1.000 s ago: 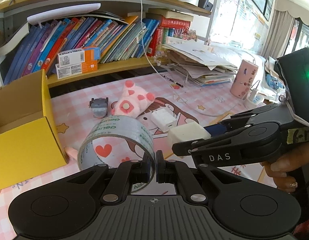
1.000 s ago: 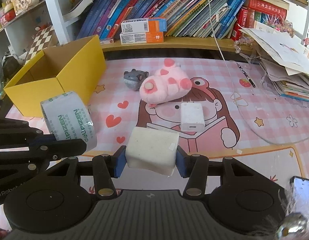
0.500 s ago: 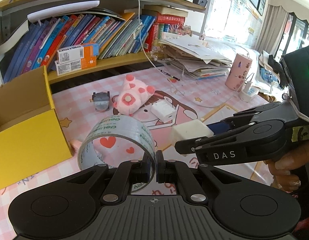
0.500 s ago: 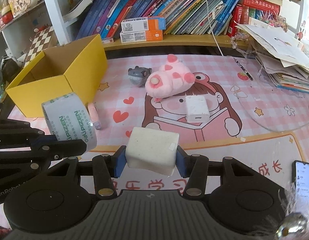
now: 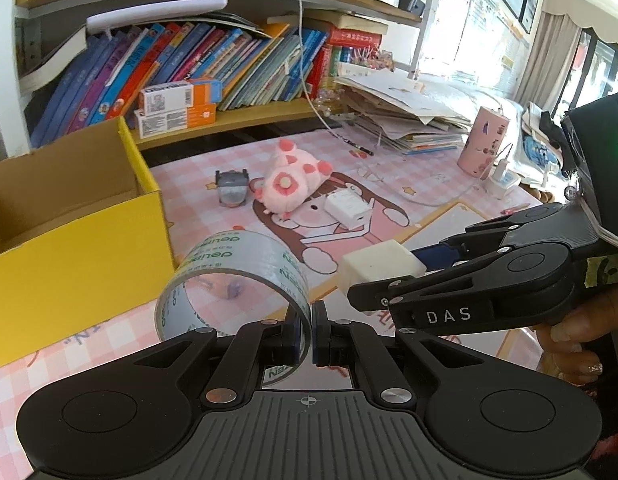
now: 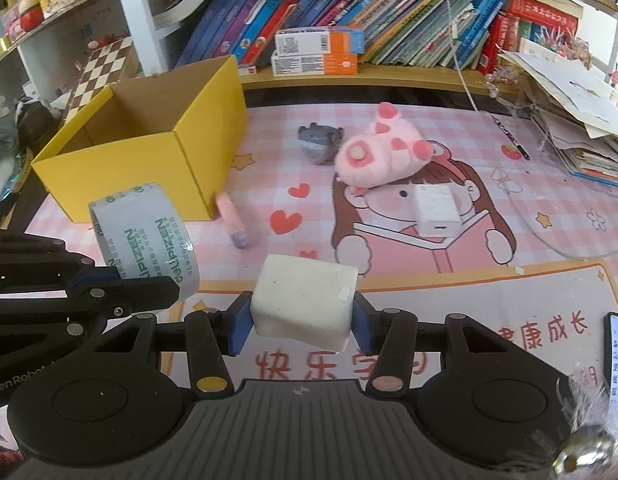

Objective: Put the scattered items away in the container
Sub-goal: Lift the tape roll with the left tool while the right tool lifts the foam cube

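The tape roll is showing glossy, clear plastic film. The white block is looking matt and faintly speckled, like foam. The yellow box is showing plain brown cardboard inside. The pink pig toy is looking soft and plush.

Left gripper pinching the wall of a clear tape roll, right gripper clamping a white block alongside, open yellow box at the desk mat's left edge, pink plush pig mid-mat
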`<state>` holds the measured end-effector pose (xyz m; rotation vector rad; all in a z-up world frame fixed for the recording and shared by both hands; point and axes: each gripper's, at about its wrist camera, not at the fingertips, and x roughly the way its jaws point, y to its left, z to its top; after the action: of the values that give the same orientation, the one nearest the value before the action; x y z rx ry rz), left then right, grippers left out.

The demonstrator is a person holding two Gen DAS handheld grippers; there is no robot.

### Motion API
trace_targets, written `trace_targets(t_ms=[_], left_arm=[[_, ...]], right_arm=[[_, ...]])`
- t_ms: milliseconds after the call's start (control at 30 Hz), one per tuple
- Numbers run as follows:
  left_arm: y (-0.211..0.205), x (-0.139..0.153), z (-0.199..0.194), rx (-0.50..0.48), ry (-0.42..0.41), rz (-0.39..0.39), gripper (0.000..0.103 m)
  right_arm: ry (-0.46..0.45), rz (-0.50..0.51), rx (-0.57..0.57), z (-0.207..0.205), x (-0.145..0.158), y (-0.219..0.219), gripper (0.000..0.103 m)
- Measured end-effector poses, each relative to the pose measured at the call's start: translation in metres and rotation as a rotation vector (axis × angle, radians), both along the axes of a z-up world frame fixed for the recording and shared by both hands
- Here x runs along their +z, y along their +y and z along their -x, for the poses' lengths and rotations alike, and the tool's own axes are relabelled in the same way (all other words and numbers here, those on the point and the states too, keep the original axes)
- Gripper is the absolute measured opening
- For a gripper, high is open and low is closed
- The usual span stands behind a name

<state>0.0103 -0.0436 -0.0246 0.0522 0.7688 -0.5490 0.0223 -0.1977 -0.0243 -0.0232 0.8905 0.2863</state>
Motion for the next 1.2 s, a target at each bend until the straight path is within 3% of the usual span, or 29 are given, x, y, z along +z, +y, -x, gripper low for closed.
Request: trace_targets(t_ms=[733,1200], left_arm=[[0.053,0.002,0.005,0.046,-0.009,0.004,0.004],[0.097,0.018,0.009,0.157,-0.059,0.042,0.004]], right_arm=[[-0.015,0.009,0.049,0.003,0.004,0.053,0.048],[-0.051,0.037,0.104,-0.001,0.013,0.074,0.048]])
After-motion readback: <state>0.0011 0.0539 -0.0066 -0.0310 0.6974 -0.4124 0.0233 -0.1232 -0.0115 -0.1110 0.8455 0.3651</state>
